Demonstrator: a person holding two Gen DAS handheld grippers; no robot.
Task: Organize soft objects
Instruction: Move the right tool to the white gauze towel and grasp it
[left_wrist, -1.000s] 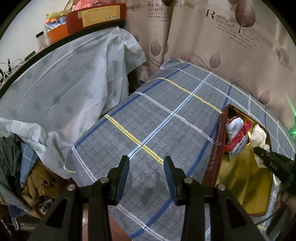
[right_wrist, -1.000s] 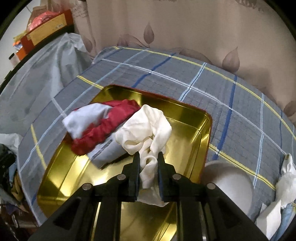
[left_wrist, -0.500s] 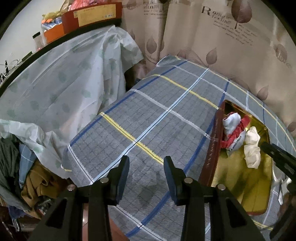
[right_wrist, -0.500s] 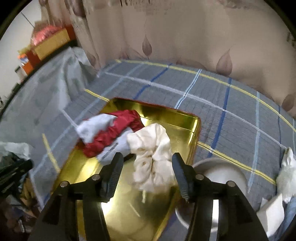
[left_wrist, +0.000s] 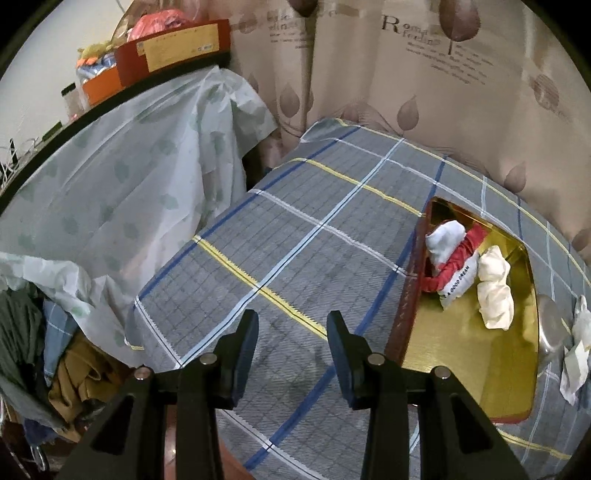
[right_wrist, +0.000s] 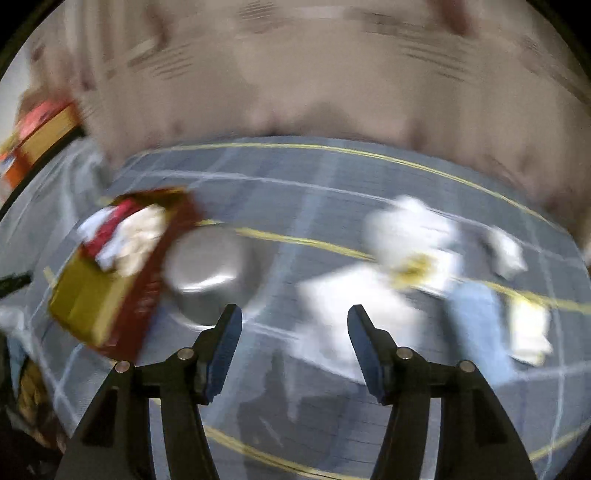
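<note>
Claws first: my left claw (left_wrist: 291, 345) hangs over the checked grey cloth (left_wrist: 295, 236) that covers the worktop, its two dark fingers (left_wrist: 242, 350) set a moderate way apart with nothing between them, only cloth below. My right claw (right_wrist: 294, 341) is parted wider, its jaws opening, and it too grips nothing; its whole view is smeared with blur, so fine detail there is lost.

To the right of my left claw lies the gold tray (left_wrist: 465, 365) with its dark red outer wall. In the far end of the tray sits a red and white cloth bundle (left_wrist: 448, 254) with printed lettering, and a cream cloth (left_wrist: 495, 291) lies touching it on the right side. Just past the tray's right edge stands a pale round bowl (left_wrist: 552, 328), and beyond it lie crumpled white pieces (left_wrist: 576, 354).

In the right wrist view the tray (right_wrist: 85, 306) sits off to the left, the bowl (right_wrist: 210, 273) just beside it. Ahead and to the right of that claw a heap of white soft things (right_wrist: 410, 236) and a pale blue piece (right_wrist: 476, 328) rest on the cloth, too blurred to name.

Farther off, a leaf-printed curtain (left_wrist: 424, 92) hangs behind the worktop, and a plastic sheet (left_wrist: 122, 192) drapes the furniture at left.
</note>
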